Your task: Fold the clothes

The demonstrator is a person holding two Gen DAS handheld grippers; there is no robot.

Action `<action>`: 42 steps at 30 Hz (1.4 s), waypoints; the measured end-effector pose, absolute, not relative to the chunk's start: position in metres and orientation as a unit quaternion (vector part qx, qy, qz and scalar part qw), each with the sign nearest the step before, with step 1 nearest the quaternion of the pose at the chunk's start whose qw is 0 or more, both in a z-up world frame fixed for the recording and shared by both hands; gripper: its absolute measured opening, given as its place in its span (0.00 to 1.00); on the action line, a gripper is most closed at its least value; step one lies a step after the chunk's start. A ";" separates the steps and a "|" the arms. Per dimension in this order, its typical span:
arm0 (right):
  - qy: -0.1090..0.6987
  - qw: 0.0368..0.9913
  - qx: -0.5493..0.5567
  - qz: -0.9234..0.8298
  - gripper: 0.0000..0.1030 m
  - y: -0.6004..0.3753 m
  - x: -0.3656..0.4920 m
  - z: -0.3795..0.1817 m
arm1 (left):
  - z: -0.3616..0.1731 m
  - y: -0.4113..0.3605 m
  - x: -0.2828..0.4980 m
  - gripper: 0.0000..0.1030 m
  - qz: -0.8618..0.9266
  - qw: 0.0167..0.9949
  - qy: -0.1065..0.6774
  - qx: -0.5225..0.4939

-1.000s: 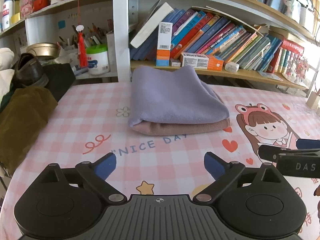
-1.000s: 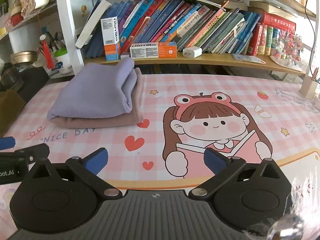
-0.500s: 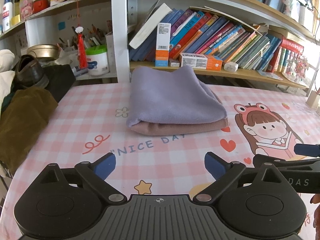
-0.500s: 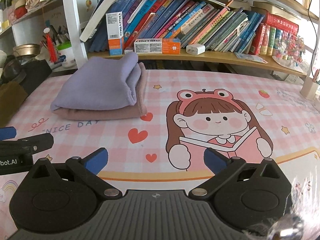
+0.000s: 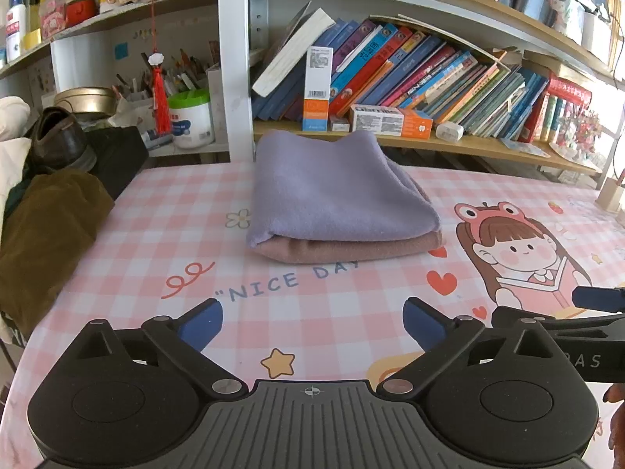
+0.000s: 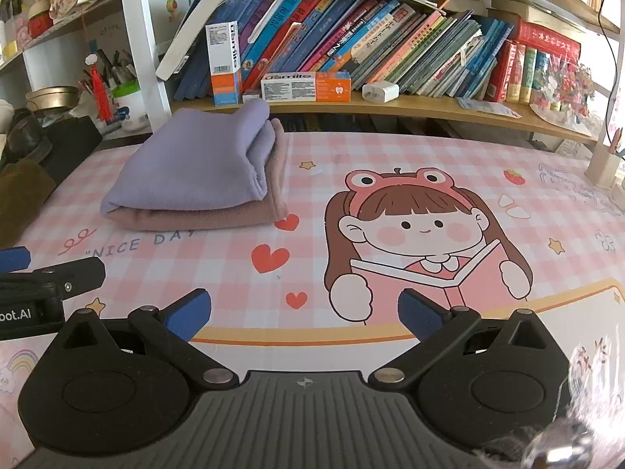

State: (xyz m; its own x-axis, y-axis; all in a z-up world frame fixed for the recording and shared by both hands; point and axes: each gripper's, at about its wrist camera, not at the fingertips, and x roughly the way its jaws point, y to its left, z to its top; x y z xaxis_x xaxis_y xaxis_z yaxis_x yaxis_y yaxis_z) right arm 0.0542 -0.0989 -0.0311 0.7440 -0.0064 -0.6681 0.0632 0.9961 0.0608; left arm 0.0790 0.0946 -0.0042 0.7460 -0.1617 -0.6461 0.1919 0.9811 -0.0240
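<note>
A folded lilac cloth (image 5: 336, 195) lies on top of a folded dusty-pink cloth (image 5: 351, 248) at the back middle of the pink checked table mat (image 5: 156, 242). The same stack shows at the left in the right wrist view, lilac (image 6: 195, 172) over pink (image 6: 203, 217). My left gripper (image 5: 312, 322) is open and empty, low over the mat in front of the stack. My right gripper (image 6: 304, 312) is open and empty over the cartoon girl print (image 6: 422, 234). Each gripper's side shows in the other's view.
A brown garment (image 5: 43, 234) and a dark shoe (image 5: 58, 140) lie at the table's left edge. A bookshelf with books (image 5: 429, 74) and boxes stands right behind the stack. A pale cup (image 6: 605, 164) stands at the far right.
Both grippers have drawn back slightly from the stack and stayed open. The folded cloths have not moved.
</note>
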 end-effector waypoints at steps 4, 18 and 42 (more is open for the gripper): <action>0.356 0.933 0.041 -0.020 1.00 -0.099 0.053 -0.031 | -0.004 0.095 0.078 0.98 -0.094 0.934 0.344 0.022; 0.358 0.932 0.041 -0.024 1.00 -0.099 0.055 -0.032 | -0.005 0.096 0.081 0.98 -0.098 0.932 0.348 0.017; 0.359 0.932 0.043 -0.024 1.00 -0.099 0.055 -0.033 | -0.007 0.096 0.082 0.98 -0.097 0.932 0.349 0.018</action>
